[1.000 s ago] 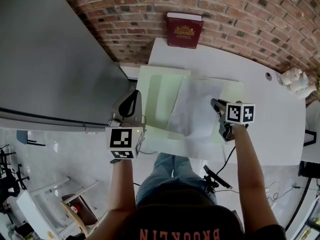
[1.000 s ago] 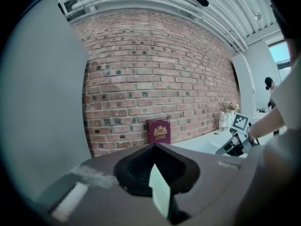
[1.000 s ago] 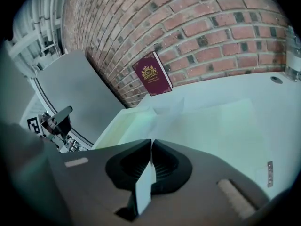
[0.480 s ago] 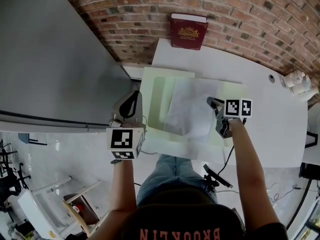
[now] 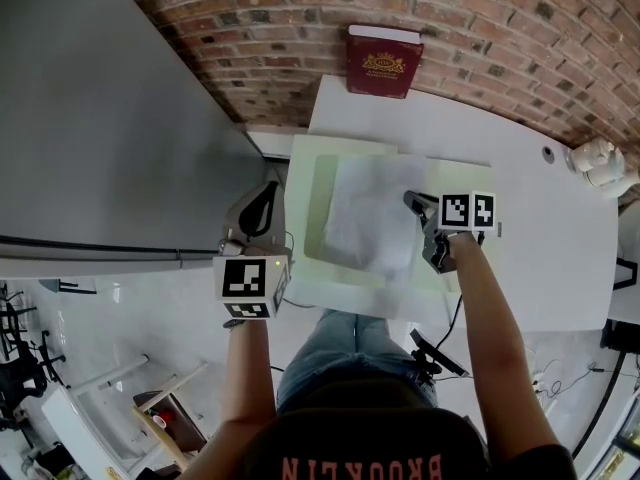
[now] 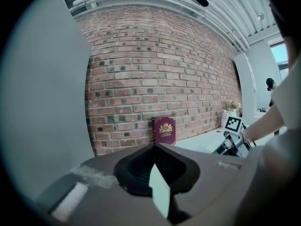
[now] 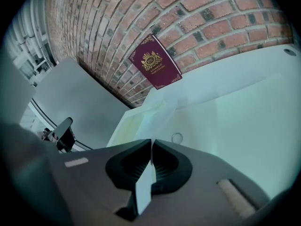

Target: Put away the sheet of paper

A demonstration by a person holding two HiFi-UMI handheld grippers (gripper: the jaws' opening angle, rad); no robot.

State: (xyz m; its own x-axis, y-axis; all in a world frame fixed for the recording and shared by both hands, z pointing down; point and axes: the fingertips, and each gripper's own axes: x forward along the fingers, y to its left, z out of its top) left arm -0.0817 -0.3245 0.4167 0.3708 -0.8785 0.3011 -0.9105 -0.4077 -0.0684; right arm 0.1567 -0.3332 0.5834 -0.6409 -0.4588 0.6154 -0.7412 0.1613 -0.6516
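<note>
In the head view, the right gripper (image 5: 412, 201) is clamped on the near edge of the sheet of paper (image 5: 365, 213). The rest of the sheet spreads out beyond its tips, over the open pale green folder (image 5: 300, 178) on the white table (image 5: 540, 258). The left gripper (image 5: 268, 190) hangs off the table's edge, well apart from the sheet. In the left gripper view, the left gripper (image 6: 154, 145) has its jaws together with nothing between them, and a maroon book (image 6: 163, 130) stands far ahead against the brick wall. In the right gripper view, the right gripper (image 7: 152, 140) has its jaws pressed together on the thin sheet (image 7: 160, 108), which rises rumpled just ahead of the tips and a little to their left. The folder (image 7: 221, 121) lies flat beneath and ahead. The step in hand looks like laying the sheet inside the folder. To do it well, keep the pinch firm and low, draw the sheet taut so the rumples flatten, and square its edges to the folder before letting go. The free left gripper could steady the folder's near side.
</note>
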